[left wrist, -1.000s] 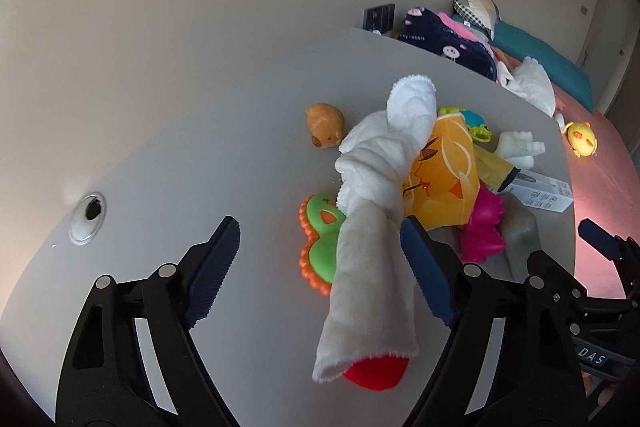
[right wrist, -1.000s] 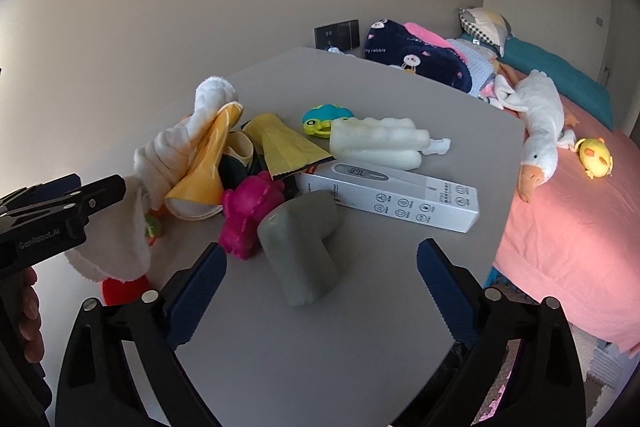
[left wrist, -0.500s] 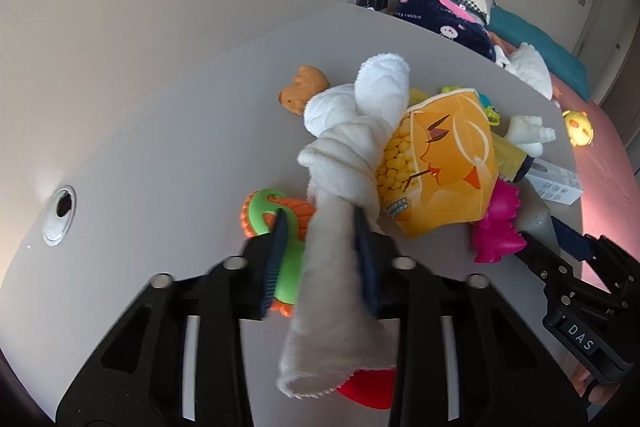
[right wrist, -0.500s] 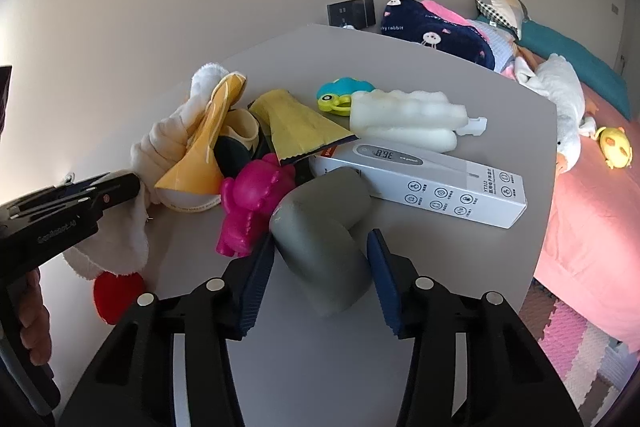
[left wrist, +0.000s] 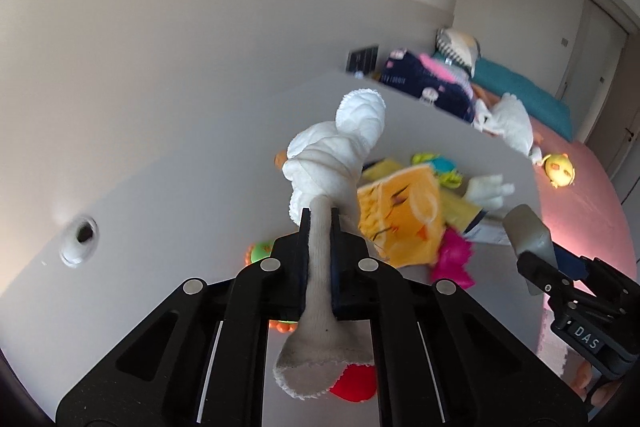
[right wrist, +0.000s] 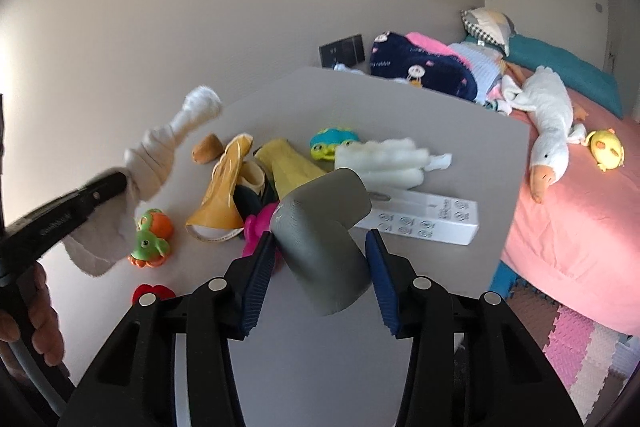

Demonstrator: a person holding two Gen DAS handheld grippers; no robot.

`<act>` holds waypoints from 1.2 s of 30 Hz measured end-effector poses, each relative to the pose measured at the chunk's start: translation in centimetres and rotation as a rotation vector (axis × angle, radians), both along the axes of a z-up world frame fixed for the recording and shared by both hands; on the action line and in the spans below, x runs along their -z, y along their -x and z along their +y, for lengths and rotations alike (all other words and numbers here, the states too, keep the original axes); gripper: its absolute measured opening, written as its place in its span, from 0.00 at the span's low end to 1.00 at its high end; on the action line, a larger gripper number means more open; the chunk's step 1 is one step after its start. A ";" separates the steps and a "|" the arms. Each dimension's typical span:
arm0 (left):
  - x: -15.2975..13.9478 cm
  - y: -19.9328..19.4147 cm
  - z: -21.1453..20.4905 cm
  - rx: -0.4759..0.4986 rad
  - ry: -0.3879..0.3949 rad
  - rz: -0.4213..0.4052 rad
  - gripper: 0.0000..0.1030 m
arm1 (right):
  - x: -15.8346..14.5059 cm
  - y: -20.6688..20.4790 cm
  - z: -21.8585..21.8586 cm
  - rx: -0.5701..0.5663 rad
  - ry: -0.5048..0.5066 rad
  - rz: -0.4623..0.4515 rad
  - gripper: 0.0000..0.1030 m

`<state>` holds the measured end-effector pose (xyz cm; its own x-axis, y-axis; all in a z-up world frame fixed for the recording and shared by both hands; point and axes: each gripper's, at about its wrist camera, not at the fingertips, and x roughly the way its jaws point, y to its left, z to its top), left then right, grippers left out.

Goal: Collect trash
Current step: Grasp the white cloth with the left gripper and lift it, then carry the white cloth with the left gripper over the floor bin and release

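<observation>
My left gripper [left wrist: 320,223] is shut on a knotted white sock [left wrist: 340,151], which hangs lifted off the grey table [left wrist: 168,211]. The same sock [right wrist: 160,151] shows at the left of the right wrist view, held by the left gripper [right wrist: 116,185]. My right gripper [right wrist: 320,243] is shut on a grey L-shaped foam piece [right wrist: 320,227], raised off the table; the grey piece [left wrist: 526,231] also shows at the right of the left wrist view. An orange snack bag [left wrist: 400,215], a yellow packet [right wrist: 286,163] and a white box [right wrist: 424,221] lie on the table.
Toys lie scattered on the table: a green-orange frog [right wrist: 150,239], a pink figure [left wrist: 454,259], a red piece [right wrist: 154,293], a teal toy [right wrist: 332,141], white foam [right wrist: 384,161]. A bed [right wrist: 580,195] with a plush goose [right wrist: 550,131] stands right of the table. A cable hole [left wrist: 80,239] is at left.
Both grippers closed, the left on the white sock and the right on the grey foam piece, and both then lifted their loads up off the table.
</observation>
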<state>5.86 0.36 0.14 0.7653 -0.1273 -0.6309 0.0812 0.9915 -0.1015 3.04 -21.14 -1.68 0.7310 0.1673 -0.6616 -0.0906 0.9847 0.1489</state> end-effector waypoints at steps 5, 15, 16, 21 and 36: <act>-2.2 1.7 -1.2 0.028 -0.006 -0.046 0.06 | -1.5 1.6 -1.7 0.030 -0.007 -0.033 0.47; -3.8 4.8 -5.5 0.110 0.015 -0.072 0.06 | -3.0 5.6 -6.1 0.101 0.000 -0.066 0.47; -3.8 5.0 -6.0 0.119 0.016 -0.071 0.06 | -3.0 5.8 -6.6 0.108 0.001 -0.066 0.47; -3.6 6.3 -9.2 0.191 0.015 -0.060 0.06 | -3.3 7.6 -9.1 0.156 0.007 -0.071 0.47; -1.6 8.3 -18.8 0.391 -0.002 0.003 0.06 | -2.4 11.3 -16.9 0.330 0.009 -0.047 0.47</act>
<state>-2.48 -18.41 1.72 0.6571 -0.4076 -0.6341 0.4529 0.8859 -0.1002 -8.24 -38.08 0.71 0.7746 -0.0893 -0.6262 0.2268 0.9634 0.1432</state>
